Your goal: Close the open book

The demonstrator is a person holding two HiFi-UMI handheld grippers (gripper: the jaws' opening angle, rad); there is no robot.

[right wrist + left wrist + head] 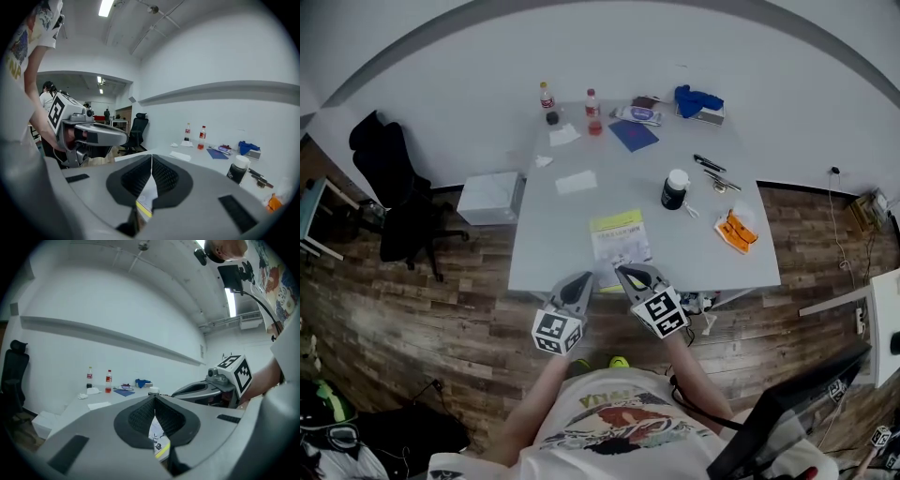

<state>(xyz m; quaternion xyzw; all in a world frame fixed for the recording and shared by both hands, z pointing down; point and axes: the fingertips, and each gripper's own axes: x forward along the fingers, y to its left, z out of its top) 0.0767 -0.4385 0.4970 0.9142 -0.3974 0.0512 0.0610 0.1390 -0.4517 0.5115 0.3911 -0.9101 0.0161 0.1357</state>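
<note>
Left tongs (584, 279) and right tongs (625, 272) pinch the book (617, 234), extending lengthwise ahead.

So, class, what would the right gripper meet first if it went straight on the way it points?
The book: the right gripper is shut on its near edge and points slightly down across it, though depth beyond is unclear.

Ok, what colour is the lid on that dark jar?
White; the lid shows best in the head view.

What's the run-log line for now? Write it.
left gripper: shut on book | right gripper: shut on book | book: near edge pinched by both
</note>
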